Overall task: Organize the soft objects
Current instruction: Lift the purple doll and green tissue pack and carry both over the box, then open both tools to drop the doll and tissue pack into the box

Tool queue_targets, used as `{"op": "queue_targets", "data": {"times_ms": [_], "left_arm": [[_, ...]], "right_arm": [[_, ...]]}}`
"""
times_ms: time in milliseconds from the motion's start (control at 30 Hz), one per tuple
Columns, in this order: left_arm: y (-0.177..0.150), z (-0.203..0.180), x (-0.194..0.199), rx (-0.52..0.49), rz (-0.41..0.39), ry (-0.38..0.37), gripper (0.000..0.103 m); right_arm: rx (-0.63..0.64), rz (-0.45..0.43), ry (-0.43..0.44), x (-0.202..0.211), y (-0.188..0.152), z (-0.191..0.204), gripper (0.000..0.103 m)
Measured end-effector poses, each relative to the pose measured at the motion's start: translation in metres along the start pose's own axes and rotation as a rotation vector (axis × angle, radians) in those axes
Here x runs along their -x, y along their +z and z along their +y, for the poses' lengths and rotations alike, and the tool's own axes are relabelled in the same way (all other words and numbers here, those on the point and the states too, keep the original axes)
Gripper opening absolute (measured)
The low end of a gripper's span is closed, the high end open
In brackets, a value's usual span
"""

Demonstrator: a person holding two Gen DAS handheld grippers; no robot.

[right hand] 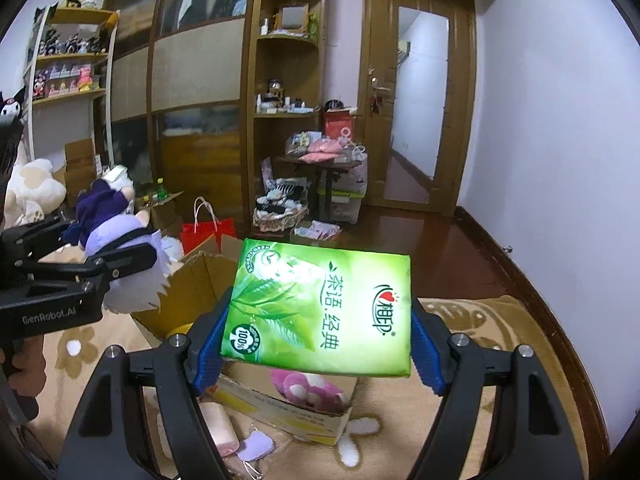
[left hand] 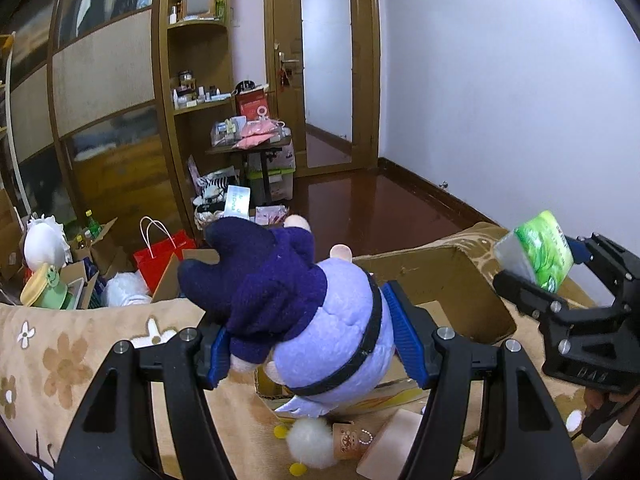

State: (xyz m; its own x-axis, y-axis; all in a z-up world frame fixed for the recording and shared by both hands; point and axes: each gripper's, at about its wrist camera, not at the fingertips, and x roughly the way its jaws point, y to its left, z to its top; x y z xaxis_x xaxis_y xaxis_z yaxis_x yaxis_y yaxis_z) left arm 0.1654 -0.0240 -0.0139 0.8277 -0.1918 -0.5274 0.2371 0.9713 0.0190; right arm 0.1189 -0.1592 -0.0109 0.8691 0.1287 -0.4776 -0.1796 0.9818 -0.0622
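My left gripper [left hand: 308, 340] is shut on a lilac plush doll [left hand: 332, 340] in a dark purple sweater, held above an open cardboard box [left hand: 460, 280] on the flowered blanket. In the right wrist view the same doll [right hand: 120, 240] hangs at the left in the left gripper [right hand: 120, 264]. My right gripper [right hand: 316, 340] is shut on a green tissue pack [right hand: 324, 308], over the box [right hand: 200, 280]. The left wrist view shows that pack [left hand: 540, 252] at the right edge, in the right gripper [left hand: 536, 268]. A pink plush [right hand: 308, 390] lies inside the box.
A beige flowered blanket [left hand: 60, 360] covers the surface under both grippers. A white pompom toy [left hand: 310, 444] and a pink pad [left hand: 392, 440] lie near the box. Past the blanket's edge are a red bag [left hand: 160, 256], boxes, a small table [left hand: 256, 148] and wooden wardrobes.
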Motion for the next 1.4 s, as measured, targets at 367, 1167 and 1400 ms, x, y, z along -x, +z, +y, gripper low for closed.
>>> {"op": "queue_targets", "data": {"times_ms": [367, 1167, 1400], "left_arm": [[-0.007, -0.001, -0.026, 0.002, 0.062, -0.022, 0.068], [-0.022, 0.008, -0.047, 0.061, 0.168, -0.071, 0.079], [-0.020, 0.014, -0.045, 0.066, 0.164, -0.051, 0.091]], "right_arm": [[0.014, 0.039, 0.032, -0.026, -0.010, 0.010, 0.081], [0.001, 0.083, 0.025, -0.040, -0.027, 0.005, 0.083], [-0.018, 0.085, 0.005, -0.037, -0.030, 0.000, 0.097]]}}
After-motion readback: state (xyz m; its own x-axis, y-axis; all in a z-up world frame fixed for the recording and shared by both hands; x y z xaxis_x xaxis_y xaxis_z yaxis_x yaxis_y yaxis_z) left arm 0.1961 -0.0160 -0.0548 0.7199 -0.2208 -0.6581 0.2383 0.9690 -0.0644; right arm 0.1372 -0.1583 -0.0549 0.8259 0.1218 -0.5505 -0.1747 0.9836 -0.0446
